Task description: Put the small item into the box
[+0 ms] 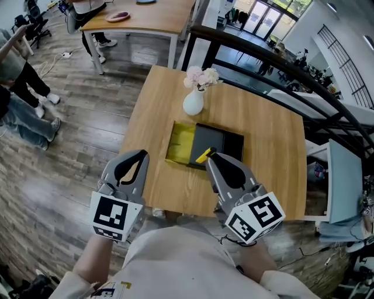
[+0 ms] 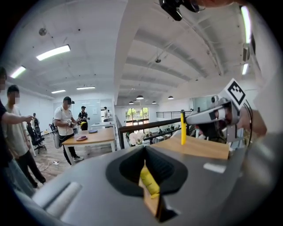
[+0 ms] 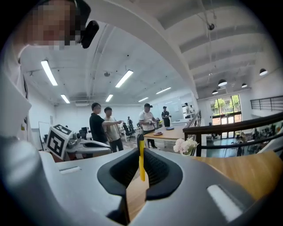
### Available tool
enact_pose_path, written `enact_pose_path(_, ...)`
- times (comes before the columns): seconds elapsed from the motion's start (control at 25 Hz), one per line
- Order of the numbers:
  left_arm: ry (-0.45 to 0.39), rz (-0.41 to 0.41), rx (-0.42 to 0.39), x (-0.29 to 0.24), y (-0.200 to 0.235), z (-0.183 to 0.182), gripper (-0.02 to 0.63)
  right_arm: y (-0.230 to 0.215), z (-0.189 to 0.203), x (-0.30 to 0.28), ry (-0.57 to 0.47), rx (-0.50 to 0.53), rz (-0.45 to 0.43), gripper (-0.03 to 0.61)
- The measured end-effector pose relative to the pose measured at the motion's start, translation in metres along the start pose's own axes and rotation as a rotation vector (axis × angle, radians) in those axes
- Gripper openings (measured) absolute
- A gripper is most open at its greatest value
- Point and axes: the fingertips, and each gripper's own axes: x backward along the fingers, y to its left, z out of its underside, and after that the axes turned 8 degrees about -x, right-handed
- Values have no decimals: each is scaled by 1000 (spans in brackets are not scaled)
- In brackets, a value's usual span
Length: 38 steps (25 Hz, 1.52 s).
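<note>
This is an open-plan office on an upper level. Long strip lights (image 3: 48, 73) run across a high white ceiling. A dark railing (image 1: 274, 57) edges the wood-plank floor (image 1: 87, 117). A plain wooden worktop (image 1: 263, 134) stands well apart from a second table (image 1: 158, 20) on white legs, with black swivel chairs (image 1: 35, 26) near it. People (image 3: 99, 126) in casual clothes stand talking, a power cable (image 1: 55, 58) trails over the floor, and tall glass doors (image 1: 269, 17) let in daylight.

R gripper (image 1: 211, 155) covers box's (image 1: 225, 142) near edge & item's (image 1: 203, 156) lower end (head view); people (image 1: 22, 84) at left cut off by frame.
</note>
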Motion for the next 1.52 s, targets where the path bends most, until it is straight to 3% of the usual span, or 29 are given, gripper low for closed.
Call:
enact_pose_path(0.2, 10, -13, 49, -4, -11, -9, 3, -10, -4, 2, 11, 5, -24, 34)
enact_pose_path(0.4, 13, -22, 39, -14, -19, -7, 3, -16, -2, -1, 33, 59, -34, 34)
enact_pose_path(0.88, 52, -14, 54, -46, -20, 4, 3, -46, 0, -43, 67, -95, -134, 34)
enact_pose_path(1.0, 61, -25, 41, -54, -16, 7, 3, -52, 10, -57, 104, -132, -144, 34)
enact_pose_path(1.12, 69, -35, 41, -65, -10, 14, 3, -66, 30, -75, 173, -156, -97, 34)
enact_pose_path(1.52, 139, -35, 101, -105, 6, 68, 3, -89, 91, -125, 332, -236, -63, 34)
